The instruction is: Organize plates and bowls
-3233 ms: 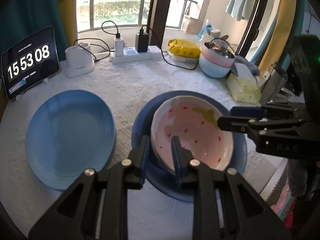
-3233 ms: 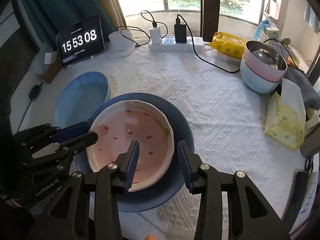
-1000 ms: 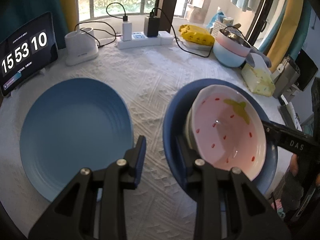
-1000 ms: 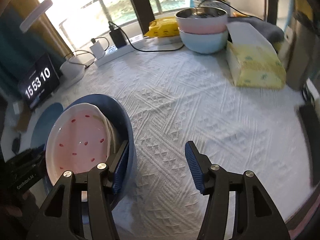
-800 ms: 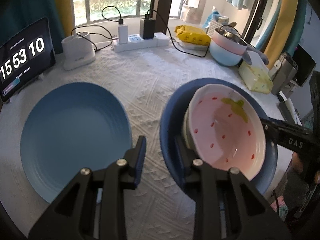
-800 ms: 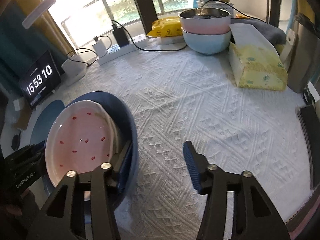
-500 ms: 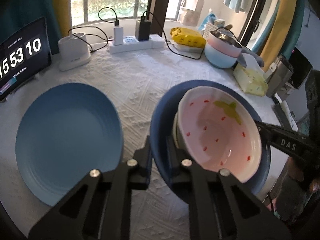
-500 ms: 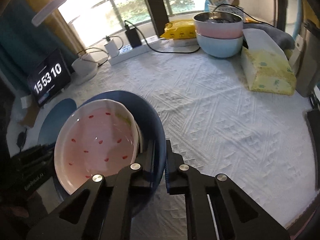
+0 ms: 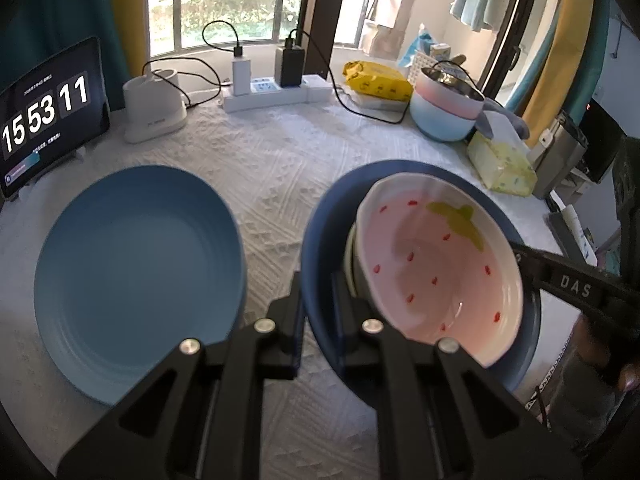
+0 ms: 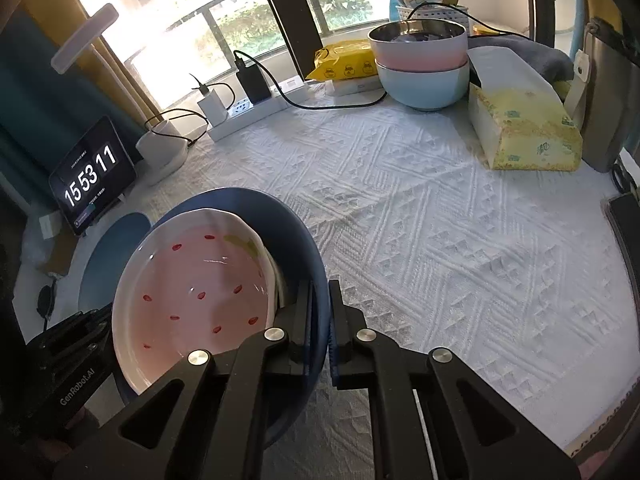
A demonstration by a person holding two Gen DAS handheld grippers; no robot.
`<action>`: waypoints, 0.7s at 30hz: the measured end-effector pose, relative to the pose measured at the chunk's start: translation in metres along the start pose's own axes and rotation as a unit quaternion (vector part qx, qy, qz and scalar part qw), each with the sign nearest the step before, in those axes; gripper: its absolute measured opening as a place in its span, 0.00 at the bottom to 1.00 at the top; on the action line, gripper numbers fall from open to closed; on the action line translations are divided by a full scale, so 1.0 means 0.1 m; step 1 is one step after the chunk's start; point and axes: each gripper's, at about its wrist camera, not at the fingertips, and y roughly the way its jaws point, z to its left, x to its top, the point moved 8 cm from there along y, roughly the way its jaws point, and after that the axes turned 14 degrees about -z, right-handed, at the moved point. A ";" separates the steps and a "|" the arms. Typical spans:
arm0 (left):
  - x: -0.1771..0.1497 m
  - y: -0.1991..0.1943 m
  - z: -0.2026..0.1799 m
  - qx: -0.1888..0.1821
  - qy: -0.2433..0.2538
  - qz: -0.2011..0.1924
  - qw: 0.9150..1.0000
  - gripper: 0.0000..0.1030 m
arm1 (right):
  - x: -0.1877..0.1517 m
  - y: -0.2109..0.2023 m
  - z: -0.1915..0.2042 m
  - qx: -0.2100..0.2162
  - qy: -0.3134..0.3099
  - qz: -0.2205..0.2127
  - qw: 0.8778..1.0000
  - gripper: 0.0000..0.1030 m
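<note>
- Left gripper (image 9: 316, 280) is clamped on the dark blue plate's (image 9: 320, 216) left rim.
- Right gripper (image 10: 320, 292) pinches its right rim.
- Strawberry bowl (image 9: 436, 264) sits inside.

Black tablet clock (image 9: 50, 114) propped at counter's far left: large white digits "15 53 11"; smaller lines above and below unreadable. Black right gripper (image 9: 576, 286), seen from left wrist: "DAS" in grey capitals. Black left gripper (image 10: 76, 390), seen from right wrist: "GenRobot.AI". Yellow tissue pack (image 10: 528, 136): small dark mark, illegible.
</note>
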 end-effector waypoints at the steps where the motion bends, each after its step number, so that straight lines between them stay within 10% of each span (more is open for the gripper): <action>1: 0.00 0.00 0.00 0.000 0.003 0.001 1.000 0.10 | 0.00 0.00 0.00 -0.001 0.000 0.001 1.000 0.07; 21: 0.06 -0.11 -0.02 -0.005 -0.003 -0.009 1.000 0.10 | 0.09 -0.14 0.03 -0.003 -0.004 -0.009 1.000 0.07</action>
